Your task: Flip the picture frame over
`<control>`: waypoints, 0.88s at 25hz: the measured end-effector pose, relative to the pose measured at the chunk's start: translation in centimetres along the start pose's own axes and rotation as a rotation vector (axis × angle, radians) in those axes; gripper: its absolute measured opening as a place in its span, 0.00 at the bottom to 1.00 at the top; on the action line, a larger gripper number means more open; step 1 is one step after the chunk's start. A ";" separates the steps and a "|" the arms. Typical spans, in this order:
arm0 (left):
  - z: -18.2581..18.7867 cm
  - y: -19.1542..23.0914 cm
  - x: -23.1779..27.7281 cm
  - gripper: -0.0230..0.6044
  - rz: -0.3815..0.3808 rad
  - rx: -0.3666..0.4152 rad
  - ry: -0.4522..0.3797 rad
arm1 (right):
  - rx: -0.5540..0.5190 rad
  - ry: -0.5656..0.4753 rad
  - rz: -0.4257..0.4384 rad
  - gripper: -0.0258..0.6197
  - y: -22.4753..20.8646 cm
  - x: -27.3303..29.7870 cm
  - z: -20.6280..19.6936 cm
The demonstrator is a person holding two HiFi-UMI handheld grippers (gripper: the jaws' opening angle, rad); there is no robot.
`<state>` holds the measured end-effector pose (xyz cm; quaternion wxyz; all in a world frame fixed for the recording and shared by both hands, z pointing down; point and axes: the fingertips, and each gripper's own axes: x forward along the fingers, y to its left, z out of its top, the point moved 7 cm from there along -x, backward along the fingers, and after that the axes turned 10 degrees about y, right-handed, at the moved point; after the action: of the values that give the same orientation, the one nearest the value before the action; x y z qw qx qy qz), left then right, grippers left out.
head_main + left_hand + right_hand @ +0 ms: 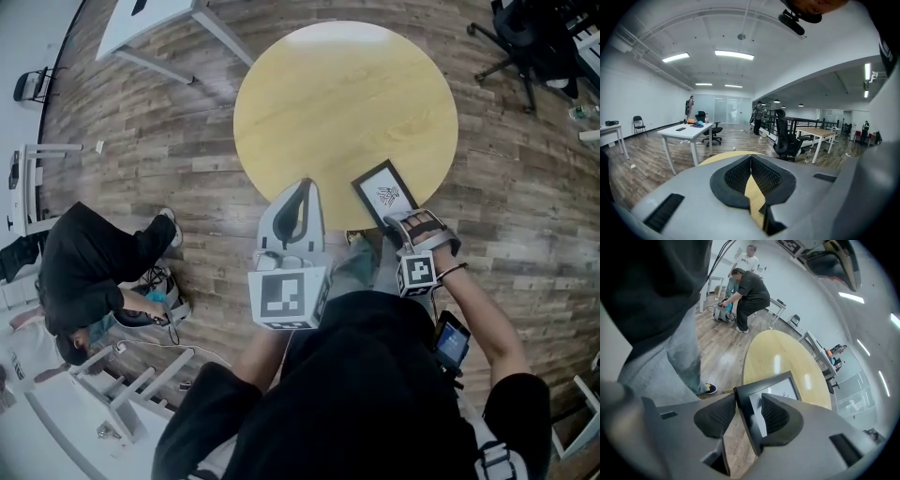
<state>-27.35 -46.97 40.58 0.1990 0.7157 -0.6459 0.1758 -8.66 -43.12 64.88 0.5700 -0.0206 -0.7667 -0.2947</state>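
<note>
A black picture frame (384,194) with a white print lies face up at the near edge of the round yellow table (347,103). My right gripper (401,223) is at the frame's near corner. In the right gripper view, the frame (777,386) has its dark border running between the two pads, and my right gripper (749,403) is shut on that edge. My left gripper (304,187) hovers over the table's near rim, left of the frame. In the left gripper view, my left gripper (750,158) has its pads meeting at the tips, with nothing between them.
A person in black (84,272) crouches on the wood floor to my left, beside white furniture. A white table (150,19) stands at the back left and an office chair (516,37) at the back right. A phone (451,339) is strapped to my right forearm.
</note>
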 end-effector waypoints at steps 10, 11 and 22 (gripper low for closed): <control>0.4 -0.1 -0.9 0.07 -0.003 0.007 -0.024 | 0.221 -0.178 0.041 0.20 -6.3 -6.0 1.8; 0.4 -0.1 -0.9 0.07 -0.003 0.006 -0.026 | 0.252 -0.199 0.059 0.20 -6.9 -6.4 1.9; 0.6 -0.4 -1.1 0.07 0.004 0.012 -0.031 | 1.018 -0.631 0.461 0.19 -13.1 -8.0 0.2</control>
<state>-27.11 -46.28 39.47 0.1845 0.7180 -0.6495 0.1690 -10.89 -51.40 52.15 0.3040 0.0024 -0.9175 0.2566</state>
